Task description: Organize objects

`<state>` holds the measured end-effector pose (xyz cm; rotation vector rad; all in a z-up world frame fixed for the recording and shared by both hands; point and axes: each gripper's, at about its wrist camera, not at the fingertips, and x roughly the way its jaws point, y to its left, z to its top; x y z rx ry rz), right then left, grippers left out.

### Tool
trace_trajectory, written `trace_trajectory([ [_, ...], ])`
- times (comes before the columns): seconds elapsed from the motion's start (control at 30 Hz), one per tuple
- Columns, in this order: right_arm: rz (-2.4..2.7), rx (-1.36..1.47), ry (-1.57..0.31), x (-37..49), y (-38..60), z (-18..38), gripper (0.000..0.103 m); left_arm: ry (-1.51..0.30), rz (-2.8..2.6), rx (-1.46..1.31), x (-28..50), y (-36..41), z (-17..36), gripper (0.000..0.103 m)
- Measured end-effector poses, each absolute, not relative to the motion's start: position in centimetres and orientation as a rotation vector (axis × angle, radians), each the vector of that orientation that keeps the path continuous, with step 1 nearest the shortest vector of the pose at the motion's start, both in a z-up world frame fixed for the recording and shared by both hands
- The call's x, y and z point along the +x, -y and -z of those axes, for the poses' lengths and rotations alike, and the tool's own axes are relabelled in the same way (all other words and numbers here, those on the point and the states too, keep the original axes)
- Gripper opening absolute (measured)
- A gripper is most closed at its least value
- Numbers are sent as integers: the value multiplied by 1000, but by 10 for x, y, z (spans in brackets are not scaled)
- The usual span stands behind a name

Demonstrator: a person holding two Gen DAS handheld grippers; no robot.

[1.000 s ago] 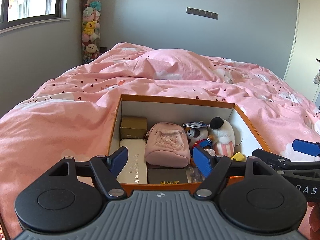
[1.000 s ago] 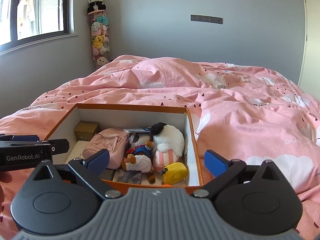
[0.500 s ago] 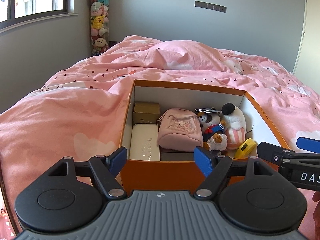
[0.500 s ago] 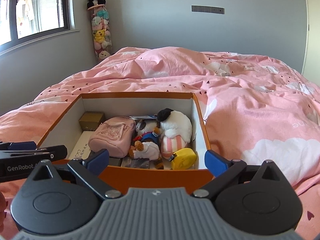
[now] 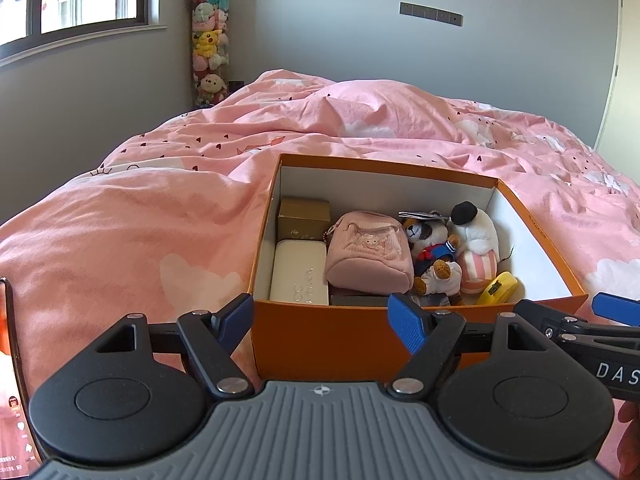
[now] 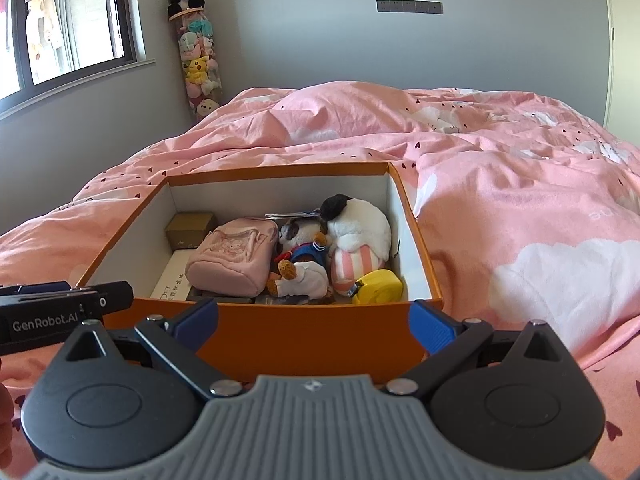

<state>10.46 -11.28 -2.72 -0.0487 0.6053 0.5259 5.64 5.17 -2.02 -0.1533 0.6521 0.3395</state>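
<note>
An orange box [image 5: 320, 340] [image 6: 304, 340] sits on the pink bed. Inside lie a gold box [image 5: 304, 218], a cream case [image 5: 298, 276], a pink pouch [image 5: 368, 252] [image 6: 232, 256], a panda plush in blue [image 5: 434, 252] [image 6: 304, 256], a white and striped plush [image 5: 478, 240] [image 6: 356, 240] and a yellow tape measure [image 5: 500, 288] [image 6: 378, 288]. My left gripper [image 5: 324, 320] is open and empty just before the box's near wall. My right gripper [image 6: 314, 320] is open and empty, also before the near wall.
The pink duvet [image 5: 120, 232] [image 6: 540, 200] covers the bed around the box. A tall tube of plush toys [image 5: 208, 40] [image 6: 196, 60] stands in the far corner by the window. A phone edge [image 5: 12, 360] shows at the lower left.
Both grippers have drawn back and away from the box, so its near orange wall now shows. The jaws stay open. The contents have not moved.
</note>
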Motion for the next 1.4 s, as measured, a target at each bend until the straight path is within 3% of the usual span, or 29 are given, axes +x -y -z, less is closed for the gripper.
trace_trajectory([
  [1.4,-542,-39,-614,98,114,27,101,-686,-339,-112,56,-42,22,89],
])
